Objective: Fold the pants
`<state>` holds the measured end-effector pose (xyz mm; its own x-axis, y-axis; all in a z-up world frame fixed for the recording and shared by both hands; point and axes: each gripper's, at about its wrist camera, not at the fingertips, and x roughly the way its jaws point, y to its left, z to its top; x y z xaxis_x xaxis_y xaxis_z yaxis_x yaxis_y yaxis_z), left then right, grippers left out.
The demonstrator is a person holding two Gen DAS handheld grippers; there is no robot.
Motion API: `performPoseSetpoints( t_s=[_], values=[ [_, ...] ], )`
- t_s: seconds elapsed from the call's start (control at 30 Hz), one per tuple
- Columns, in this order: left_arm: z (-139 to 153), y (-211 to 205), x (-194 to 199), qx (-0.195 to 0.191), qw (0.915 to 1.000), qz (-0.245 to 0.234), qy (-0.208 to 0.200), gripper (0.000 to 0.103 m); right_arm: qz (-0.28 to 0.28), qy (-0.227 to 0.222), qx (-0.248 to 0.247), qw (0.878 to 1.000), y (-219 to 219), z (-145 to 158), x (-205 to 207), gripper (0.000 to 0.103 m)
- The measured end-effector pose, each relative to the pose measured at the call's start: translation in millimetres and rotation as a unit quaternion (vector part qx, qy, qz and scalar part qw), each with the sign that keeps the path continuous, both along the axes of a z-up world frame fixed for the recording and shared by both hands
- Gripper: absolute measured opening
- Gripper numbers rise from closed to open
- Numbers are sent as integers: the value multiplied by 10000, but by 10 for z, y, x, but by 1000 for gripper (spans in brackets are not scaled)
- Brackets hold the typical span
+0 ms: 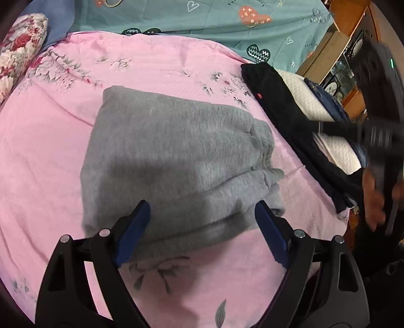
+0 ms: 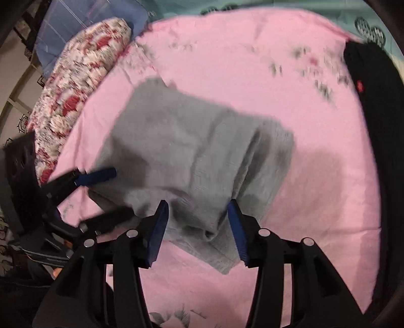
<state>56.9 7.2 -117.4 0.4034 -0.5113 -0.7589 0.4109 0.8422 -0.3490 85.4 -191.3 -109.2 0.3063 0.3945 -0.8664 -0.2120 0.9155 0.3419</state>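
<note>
pants [image 1: 176, 156] in grey fleece lie folded in a compact bundle on the pink floral bedspread [image 1: 50, 164], right under both tools. left gripper [image 1: 202, 217] hangs over the near edge, jaws spread wide, nothing between them. right gripper [image 2: 199, 219] sits over the bundle's near corner, jaws apart, gripping nothing. further right, a black garment [image 1: 277, 106] with a small red tag, its writing too small to read. beyond, a red-rose pillow [image 1: 20, 50] and a teal heart-print sheet [image 1: 214, 17].
</note>
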Motion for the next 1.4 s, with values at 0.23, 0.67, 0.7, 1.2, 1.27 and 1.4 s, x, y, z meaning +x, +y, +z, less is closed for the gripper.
performPoseSetpoints(
  t_s=[0.23,0.67,0.7,1.2,1.27,1.4],
  values=[
    [74,145,50,-152,9997,174,97,86,977,-609,197,9932,593,433,786,63],
    [-67,7,114,-132,9992,-136,356,87,1708,643,67,9832,1365,-784,1822,35],
    [-66,9,125,-172,9990,-131,386,87,1712,488,-36,9840,1372,-753,1770,31],
    [22,-37,83,111,9991,-344,198,87,1606,20,-1042,9815,1612,-860,1821,40],
    [202,169,65,-40,9999,-120,29,87,1432,72,-881,9857,1478,-692,1810,51],
    [352,623,219,-11,9982,600,32,90,706,-126,73,9974,890,-121,1626,66]
  ],
)
